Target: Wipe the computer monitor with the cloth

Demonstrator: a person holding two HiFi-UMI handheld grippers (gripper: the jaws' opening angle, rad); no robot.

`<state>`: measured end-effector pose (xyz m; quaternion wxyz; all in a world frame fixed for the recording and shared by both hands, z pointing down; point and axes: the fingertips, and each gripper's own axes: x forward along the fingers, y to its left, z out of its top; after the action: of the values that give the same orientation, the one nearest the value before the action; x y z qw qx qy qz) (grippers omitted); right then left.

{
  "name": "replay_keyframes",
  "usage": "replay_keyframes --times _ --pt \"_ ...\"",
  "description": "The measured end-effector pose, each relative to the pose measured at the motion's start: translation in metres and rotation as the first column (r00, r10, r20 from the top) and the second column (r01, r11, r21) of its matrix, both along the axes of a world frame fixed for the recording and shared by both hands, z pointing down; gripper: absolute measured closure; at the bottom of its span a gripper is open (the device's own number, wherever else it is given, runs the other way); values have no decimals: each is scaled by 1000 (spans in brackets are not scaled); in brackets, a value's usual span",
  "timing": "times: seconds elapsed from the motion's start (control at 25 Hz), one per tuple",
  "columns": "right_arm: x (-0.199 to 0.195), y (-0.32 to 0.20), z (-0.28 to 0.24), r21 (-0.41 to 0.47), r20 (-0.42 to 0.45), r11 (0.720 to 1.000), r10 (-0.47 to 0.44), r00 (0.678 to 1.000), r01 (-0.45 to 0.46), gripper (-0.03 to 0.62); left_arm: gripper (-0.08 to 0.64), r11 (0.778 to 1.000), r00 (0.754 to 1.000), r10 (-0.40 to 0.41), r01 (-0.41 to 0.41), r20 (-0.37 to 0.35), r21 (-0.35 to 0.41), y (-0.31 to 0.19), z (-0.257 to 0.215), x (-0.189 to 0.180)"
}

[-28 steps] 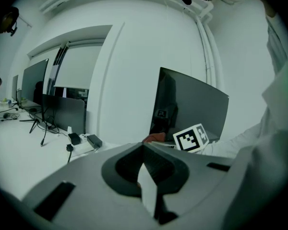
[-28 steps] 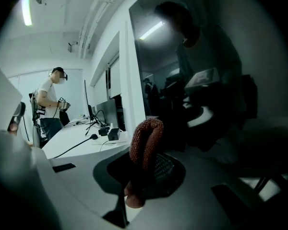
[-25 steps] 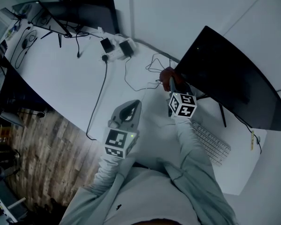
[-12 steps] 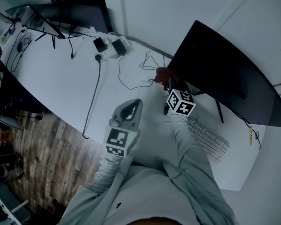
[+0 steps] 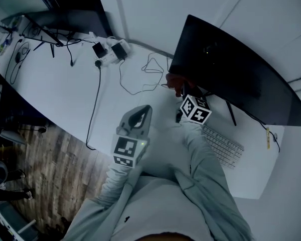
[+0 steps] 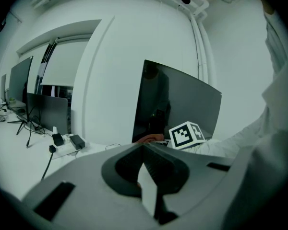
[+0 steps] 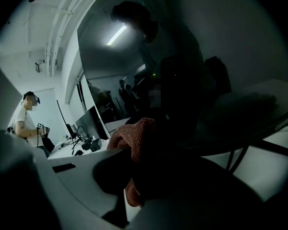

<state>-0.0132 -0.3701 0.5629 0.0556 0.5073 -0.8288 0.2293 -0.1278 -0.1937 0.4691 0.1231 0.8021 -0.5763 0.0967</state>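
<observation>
The left gripper (image 5: 142,115) hangs over the desk (image 5: 65,84), jaws together on nothing; right of it the right gripper (image 5: 182,91) is clamped on the red cloth (image 5: 174,81); the cloth sits at the lower left corner of the monitor (image 5: 231,67), touching the glass or just short of it, I cannot tell which; wiping looks barely begun; the next move calls for pressing the cloth flat and sweeping rightward, gently, since the stand looks thin.

White desk (image 5: 65,84) against pale wall (image 5: 155,9), wood-plank floor (image 5: 55,179) beneath, dim bluish light
</observation>
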Motion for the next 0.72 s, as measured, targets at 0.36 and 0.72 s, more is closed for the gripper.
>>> replay_keyframes --times 0.36,0.72 --pt "74 9 -1 -11 0 996 93 996 -93 552 540 997 997 73 -73 8 10 -4 -7 47" --pt "173 21 -10 7 -19 980 198 980 -198 552 540 987 987 160 -160 8 16 -2 -11 113"
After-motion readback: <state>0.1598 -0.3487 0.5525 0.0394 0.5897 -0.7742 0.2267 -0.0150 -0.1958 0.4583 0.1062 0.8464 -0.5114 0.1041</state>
